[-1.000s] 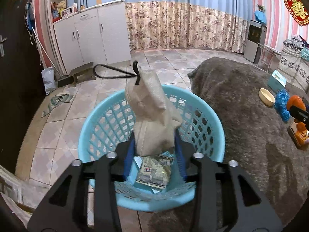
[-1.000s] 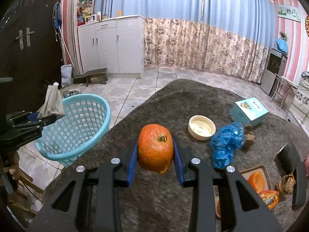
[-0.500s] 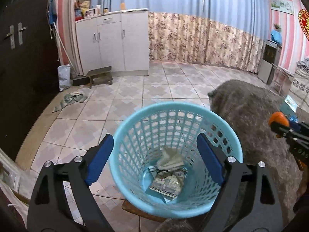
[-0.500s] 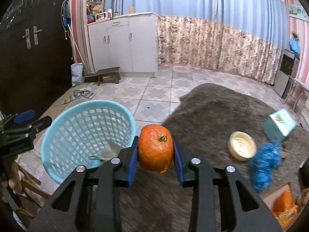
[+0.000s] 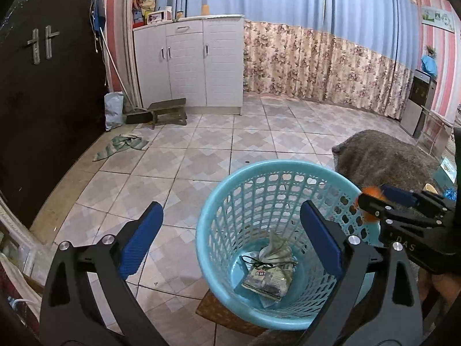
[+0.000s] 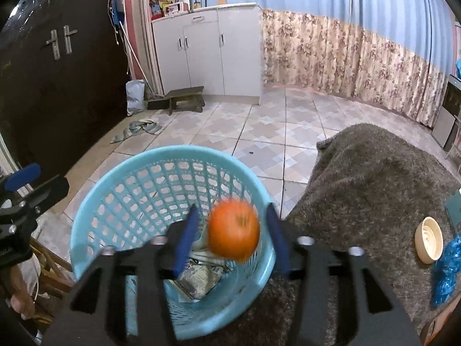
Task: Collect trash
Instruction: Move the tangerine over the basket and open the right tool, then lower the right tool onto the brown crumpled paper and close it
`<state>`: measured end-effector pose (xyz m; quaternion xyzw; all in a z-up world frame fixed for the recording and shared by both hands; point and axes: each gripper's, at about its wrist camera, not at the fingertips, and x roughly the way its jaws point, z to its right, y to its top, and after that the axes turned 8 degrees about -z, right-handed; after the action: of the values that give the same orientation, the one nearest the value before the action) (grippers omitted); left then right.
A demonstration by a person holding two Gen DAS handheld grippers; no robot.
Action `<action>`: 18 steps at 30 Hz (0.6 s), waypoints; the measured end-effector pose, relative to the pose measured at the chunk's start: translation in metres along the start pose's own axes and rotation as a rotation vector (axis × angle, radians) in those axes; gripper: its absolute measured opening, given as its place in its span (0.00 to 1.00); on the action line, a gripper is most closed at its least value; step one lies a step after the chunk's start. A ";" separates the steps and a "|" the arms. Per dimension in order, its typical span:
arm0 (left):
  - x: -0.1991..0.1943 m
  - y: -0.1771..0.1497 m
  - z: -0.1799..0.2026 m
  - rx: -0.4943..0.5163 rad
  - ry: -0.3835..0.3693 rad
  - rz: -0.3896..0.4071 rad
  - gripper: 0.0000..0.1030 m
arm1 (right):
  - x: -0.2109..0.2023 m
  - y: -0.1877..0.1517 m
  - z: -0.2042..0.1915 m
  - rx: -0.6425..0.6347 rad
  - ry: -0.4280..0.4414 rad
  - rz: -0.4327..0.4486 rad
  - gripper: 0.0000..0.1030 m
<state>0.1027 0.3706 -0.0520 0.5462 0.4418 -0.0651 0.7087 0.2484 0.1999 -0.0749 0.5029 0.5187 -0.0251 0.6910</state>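
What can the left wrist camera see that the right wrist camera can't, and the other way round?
Only the left wrist view shows the open left gripper head-on, and the black-tied bag lying on the basket floor. Only the right wrist view shows the cream lid and blue plastic wad on the grey cover, plus the open right gripper with the blurred orange between its fingers. Both show the blue basket and white cabinet.

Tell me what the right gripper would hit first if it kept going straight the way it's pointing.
Most likely the orange, blurred and loose between the open fingers of the right gripper. Beyond it lies the blue basket, probably its inner wall or the wrappers at the bottom; depth is hard to judge.
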 end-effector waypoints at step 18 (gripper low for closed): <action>-0.044 -0.010 0.080 0.033 -0.081 0.035 0.95 | -0.120 -0.071 0.122 0.046 -0.248 0.063 0.78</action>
<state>0.1146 0.2826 -0.0272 0.5626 0.4020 -0.0819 0.7178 0.2387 0.0185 -0.0388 0.5277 0.4126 -0.0770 0.7385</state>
